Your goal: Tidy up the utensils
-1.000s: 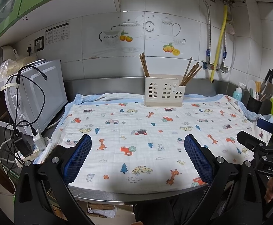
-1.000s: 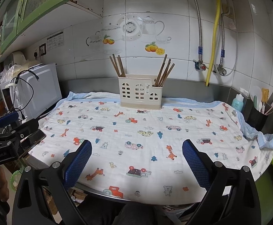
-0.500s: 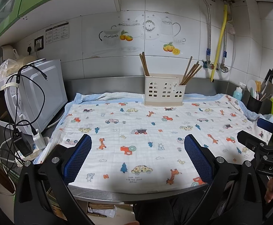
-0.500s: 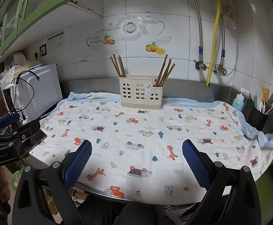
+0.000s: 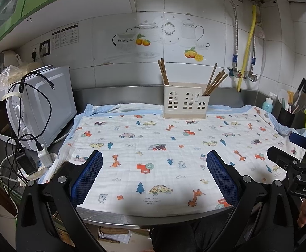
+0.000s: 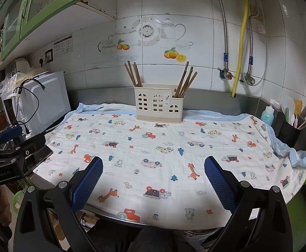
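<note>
Both hand-held grippers (image 5: 154,163) (image 6: 153,170) spread, empty; chopsticks' (image 6: 135,74) lower ends hidden inside holder (image 6: 158,105).

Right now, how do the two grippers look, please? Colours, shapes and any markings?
Left gripper and right gripper look alike: black angular frames with silver bolts, jaws lined with blue textured pads. Seen from the other view, each body is black with a blue part; the right one bears white letters "DAS".

Steel counter (image 5: 144,218), cartoon-print cloth (image 5: 153,147) spread over it, microwave (image 5: 48,103) at left
</note>
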A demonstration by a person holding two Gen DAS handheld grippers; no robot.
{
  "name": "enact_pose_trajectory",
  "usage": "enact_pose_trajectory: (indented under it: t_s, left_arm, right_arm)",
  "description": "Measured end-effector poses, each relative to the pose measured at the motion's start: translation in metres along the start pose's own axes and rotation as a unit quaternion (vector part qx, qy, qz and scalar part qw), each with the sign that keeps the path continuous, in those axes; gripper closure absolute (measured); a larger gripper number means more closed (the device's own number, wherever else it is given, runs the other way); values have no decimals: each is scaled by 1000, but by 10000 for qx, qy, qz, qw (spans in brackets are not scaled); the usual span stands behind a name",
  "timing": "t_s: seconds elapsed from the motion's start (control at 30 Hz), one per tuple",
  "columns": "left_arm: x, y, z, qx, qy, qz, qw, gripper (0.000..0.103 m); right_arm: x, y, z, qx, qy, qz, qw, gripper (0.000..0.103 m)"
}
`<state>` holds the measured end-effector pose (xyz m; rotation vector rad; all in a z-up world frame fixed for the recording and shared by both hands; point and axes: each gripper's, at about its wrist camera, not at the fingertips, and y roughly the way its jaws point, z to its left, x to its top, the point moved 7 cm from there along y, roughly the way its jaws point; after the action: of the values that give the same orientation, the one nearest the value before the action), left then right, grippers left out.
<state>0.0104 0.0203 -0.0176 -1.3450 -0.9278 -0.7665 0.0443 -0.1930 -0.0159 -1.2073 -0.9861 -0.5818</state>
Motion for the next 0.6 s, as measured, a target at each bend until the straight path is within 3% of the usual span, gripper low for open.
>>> enact_pose_trajectory:
  t_s: [0.6]
  left_arm:
    - [1,1,1,-1,-14,-3,10000,5]
  right_arm:
    - [0,0,3,32,-4,10,10000,9]
